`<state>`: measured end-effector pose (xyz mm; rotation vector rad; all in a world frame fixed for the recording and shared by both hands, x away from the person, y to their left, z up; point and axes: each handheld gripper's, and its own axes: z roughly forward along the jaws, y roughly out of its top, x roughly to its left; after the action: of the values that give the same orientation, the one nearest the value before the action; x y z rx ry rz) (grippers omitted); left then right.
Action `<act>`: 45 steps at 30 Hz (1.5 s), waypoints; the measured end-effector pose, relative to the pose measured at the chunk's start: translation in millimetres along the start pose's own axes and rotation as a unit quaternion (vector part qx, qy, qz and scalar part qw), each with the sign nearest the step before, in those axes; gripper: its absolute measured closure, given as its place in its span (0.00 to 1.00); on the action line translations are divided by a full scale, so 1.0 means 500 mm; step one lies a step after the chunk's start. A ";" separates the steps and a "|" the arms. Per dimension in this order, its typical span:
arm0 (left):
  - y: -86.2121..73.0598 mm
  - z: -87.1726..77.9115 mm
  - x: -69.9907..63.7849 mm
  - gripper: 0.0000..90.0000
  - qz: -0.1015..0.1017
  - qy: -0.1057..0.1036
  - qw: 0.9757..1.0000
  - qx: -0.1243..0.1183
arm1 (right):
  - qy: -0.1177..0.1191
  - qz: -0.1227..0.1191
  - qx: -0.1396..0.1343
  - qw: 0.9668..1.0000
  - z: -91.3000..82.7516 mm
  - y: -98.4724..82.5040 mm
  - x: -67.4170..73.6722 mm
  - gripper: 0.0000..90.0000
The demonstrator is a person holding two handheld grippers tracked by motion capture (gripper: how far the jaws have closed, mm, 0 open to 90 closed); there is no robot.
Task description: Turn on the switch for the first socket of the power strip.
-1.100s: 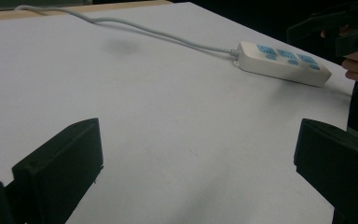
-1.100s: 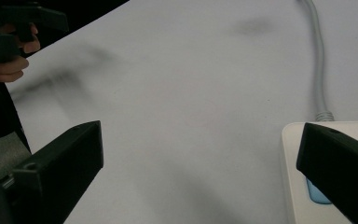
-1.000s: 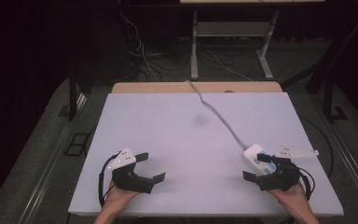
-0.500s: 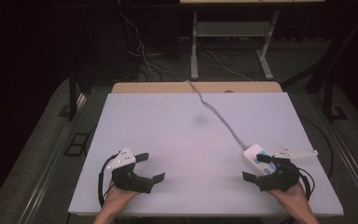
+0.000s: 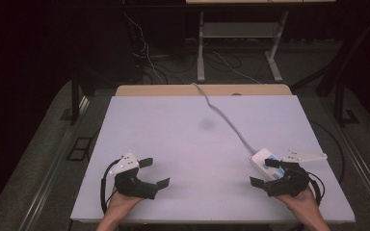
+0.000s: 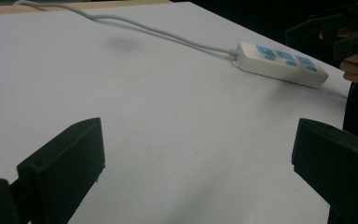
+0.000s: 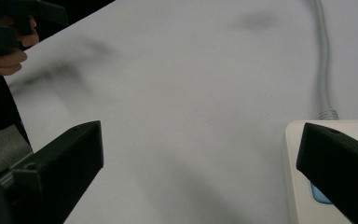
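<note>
A wide white table (image 5: 197, 144) takes up most of the space, its far edge backed by a strip of pale wood (image 5: 173, 90). Beyond it the floor is dark, with loose cables and the legs of a metal stand (image 5: 238, 43).

A person sits at the near edge, both forearms coming in low over the tabletop. The left hand (image 5: 118, 204) rests near the near-left corner, wrapped around the left gripper (image 5: 154, 173), which points up and inward across the bare white surface. Its jaws stand wide apart with nothing between them; from the left gripper view they frame open table, and the grey three-cornered plate (image 5: 125, 162) sits on top of the tool.

The right hand (image 5: 301, 199) lies near the near-right corner holding the right gripper (image 5: 265, 172), angled toward the middle of the table. Its jaws are also spread wide and grip nothing. In the right gripper view one jaw sits over the end of the power strip (image 7: 303, 186); whether it touches I cannot tell.

The white power strip (image 5: 265, 161), with blue sockets, lies flat just beside the right gripper, on the right side of the table. Its grey cord (image 5: 221, 113) snakes from the strip's far end diagonally across to the far edge.

A faint dark smudge (image 5: 206, 124) marks the table near the cord.
</note>
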<state>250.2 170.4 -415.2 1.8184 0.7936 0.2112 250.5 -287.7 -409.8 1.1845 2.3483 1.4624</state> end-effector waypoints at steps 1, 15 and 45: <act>0.000 -0.001 0.000 0.01 0.000 0.000 1.000 0.000 | -0.002 -0.002 0.001 1.000 0.000 0.001 0.001 0.00; -0.003 -0.004 0.003 0.01 -0.008 0.006 1.000 -0.003 | -0.011 -0.012 0.020 1.000 -0.015 0.024 -0.004 0.00; -0.003 -0.004 0.004 0.01 -0.009 0.006 1.000 -0.002 | -0.016 -0.015 0.065 0.998 -0.029 0.071 -0.043 0.00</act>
<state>250.1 173.2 -416.4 1.8071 0.8177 0.2109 277.4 -304.8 -379.7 1.1856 2.4615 1.2891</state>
